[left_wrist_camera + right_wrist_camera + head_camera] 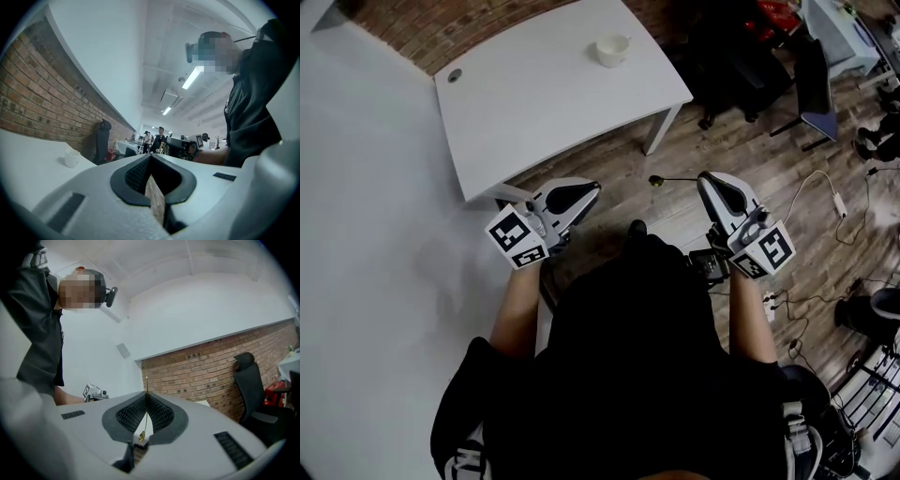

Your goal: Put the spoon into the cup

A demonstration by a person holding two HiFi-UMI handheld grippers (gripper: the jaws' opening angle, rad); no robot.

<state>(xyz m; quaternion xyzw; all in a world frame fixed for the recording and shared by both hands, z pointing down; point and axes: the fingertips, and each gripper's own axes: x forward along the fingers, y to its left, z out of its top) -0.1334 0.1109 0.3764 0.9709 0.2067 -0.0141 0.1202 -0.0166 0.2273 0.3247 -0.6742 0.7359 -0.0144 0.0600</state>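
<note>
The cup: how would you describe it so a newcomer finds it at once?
Look at the white table by the brick wall. The cup stands near its far edge, toward the right. It is small, white and the only thing standing there; the grey hole at the left corner is flat.

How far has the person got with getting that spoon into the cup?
Done: the spoon is picked up, pinched between the shut jaws of the right gripper. In hand: it is held over the floor, short of the table. Left: reaching the cup on the table and putting the spoon in.
</note>
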